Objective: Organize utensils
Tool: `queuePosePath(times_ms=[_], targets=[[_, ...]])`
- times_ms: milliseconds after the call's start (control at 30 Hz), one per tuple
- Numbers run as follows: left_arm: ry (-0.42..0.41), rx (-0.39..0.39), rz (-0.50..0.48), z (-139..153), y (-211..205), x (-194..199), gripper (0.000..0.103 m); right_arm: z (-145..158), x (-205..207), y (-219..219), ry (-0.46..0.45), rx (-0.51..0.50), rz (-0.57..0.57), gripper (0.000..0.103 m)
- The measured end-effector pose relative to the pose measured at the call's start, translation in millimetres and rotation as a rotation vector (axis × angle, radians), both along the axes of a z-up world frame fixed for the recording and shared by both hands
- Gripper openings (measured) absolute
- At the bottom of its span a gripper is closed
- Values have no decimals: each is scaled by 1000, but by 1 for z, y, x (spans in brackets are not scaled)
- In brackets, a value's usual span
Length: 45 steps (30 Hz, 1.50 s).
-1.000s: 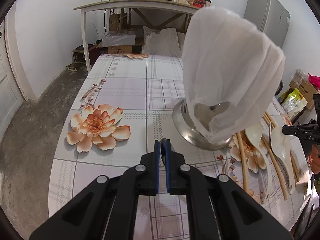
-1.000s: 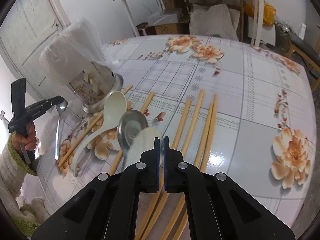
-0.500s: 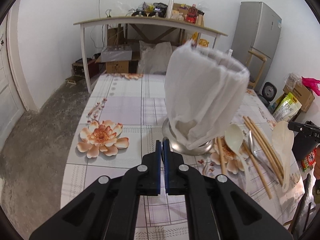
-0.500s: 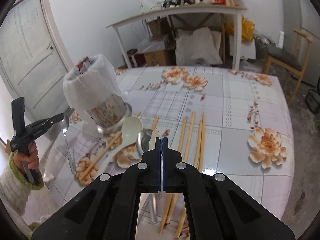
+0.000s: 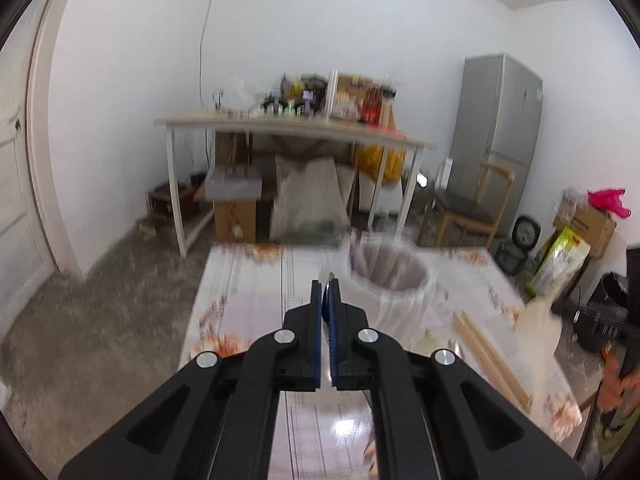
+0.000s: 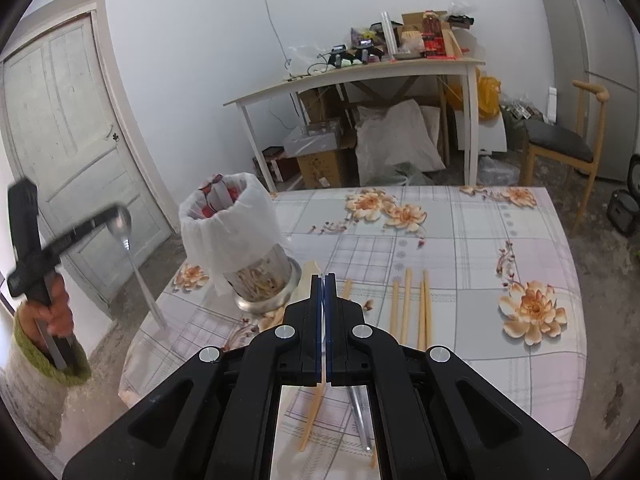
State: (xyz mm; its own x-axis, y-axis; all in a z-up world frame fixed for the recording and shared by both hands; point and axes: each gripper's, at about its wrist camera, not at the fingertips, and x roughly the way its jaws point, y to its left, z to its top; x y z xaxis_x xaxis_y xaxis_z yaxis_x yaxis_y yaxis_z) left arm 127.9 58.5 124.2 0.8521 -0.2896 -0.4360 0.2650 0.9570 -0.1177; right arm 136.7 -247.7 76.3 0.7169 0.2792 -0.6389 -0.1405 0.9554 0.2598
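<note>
The utensil holder [image 6: 240, 240] is a steel cup lined with a white bag, standing on the flowered table [image 6: 480, 240]; its open top also shows in the blurred left wrist view [image 5: 394, 280]. My left gripper [image 5: 330, 280] is shut on a metal spoon [image 6: 122, 222], which hangs handle-down beside the table, left of the holder. My right gripper [image 6: 324, 278] is shut on a cream spoon [image 5: 540, 320], whose edge [image 6: 310, 268] peeks out by the fingertips. It is raised above the table, right of the holder. Several wooden chopsticks [image 6: 408, 304] lie on the table.
Another metal spoon handle [image 6: 360, 420] and a chopstick [image 6: 312, 420] lie under my right gripper. Beyond the table are a cluttered white desk [image 6: 360, 72], a wooden chair [image 6: 560, 148], a grey fridge [image 5: 500, 140] and a door [image 6: 72, 140].
Both grippers have risen, each carrying its spoon up off the table. The holder now sits lower in both views and its open top shows.
</note>
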Motion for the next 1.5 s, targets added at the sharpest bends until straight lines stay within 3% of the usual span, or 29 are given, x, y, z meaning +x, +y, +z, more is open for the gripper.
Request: queuePosePath(times_ms=[233,367,467,567,767,867,967,1233,1500], targets=[[-179,-33,12,66,-11,20,2,4,2,7,-9,10,8,0],[-250,32,18,77,-33,45,2,1,6,8,-3,26,8,0],[-303,161,28,68,-58,65,2,-3,10,6,4,42,7,0],[-295,277,1,42,-81,84,2,-5,12,4,12,52,6,0],[-265,427,-49,-10,-104,97,2,-11,15,0,28,64,9,0],[-233,461,-62,-23,-108,99,3,-12,15,-1,32,64,12,0],[-219,462,-64,-26,-107,97,3,-12,14,0,28,68,15,0],[-140,373,-71,-22,-92,91,3,-2,11,0,5,67,13,0],[-89,198,-52,-17,-55,62,38,30,22,4,-85,78,12,0]])
